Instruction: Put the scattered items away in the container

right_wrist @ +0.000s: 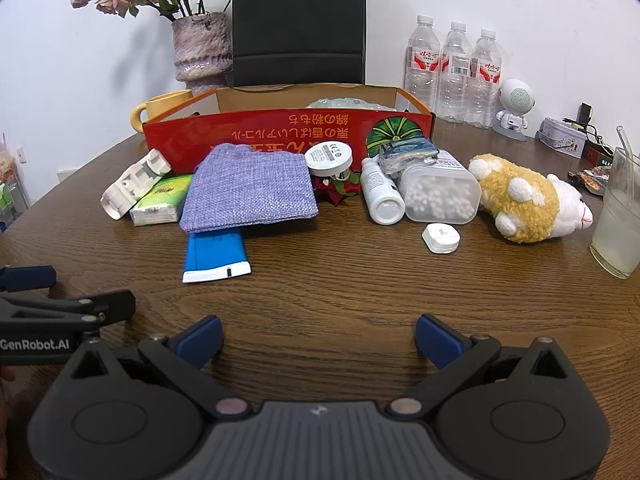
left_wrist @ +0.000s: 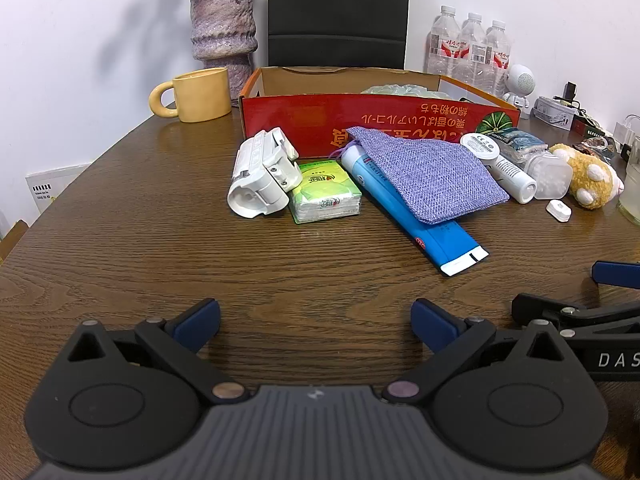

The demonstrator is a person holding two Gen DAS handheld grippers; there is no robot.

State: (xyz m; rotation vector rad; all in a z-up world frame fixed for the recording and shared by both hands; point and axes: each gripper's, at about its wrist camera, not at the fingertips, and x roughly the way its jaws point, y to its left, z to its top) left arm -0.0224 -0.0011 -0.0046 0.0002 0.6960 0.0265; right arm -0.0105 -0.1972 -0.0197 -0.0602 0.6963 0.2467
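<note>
A red cardboard box [left_wrist: 304, 120] [right_wrist: 256, 130] stands open at the table's far side. In front of it lie a white plastic holder [left_wrist: 262, 174] [right_wrist: 134, 182], a green tissue pack [left_wrist: 324, 192] [right_wrist: 162, 200], a purple woven pouch [left_wrist: 428, 174] [right_wrist: 250, 190] over a blue tube [left_wrist: 436, 240] [right_wrist: 216, 256], a white bottle [right_wrist: 380, 192], a cotton-swab tub [right_wrist: 440, 192], a small white block [right_wrist: 440, 238] and a plush toy [right_wrist: 528, 200]. My left gripper [left_wrist: 316, 326] and right gripper [right_wrist: 318, 340] hover low at the near edge, both open and holding nothing.
A yellow mug [left_wrist: 196, 94] and a vase [left_wrist: 224, 32] stand at the back left. Three water bottles [right_wrist: 454, 68] and a white robot figure [right_wrist: 514, 108] are at the back right. A glass with a straw [right_wrist: 618, 220] sits at the right edge. A black chair [left_wrist: 338, 12] is behind the box.
</note>
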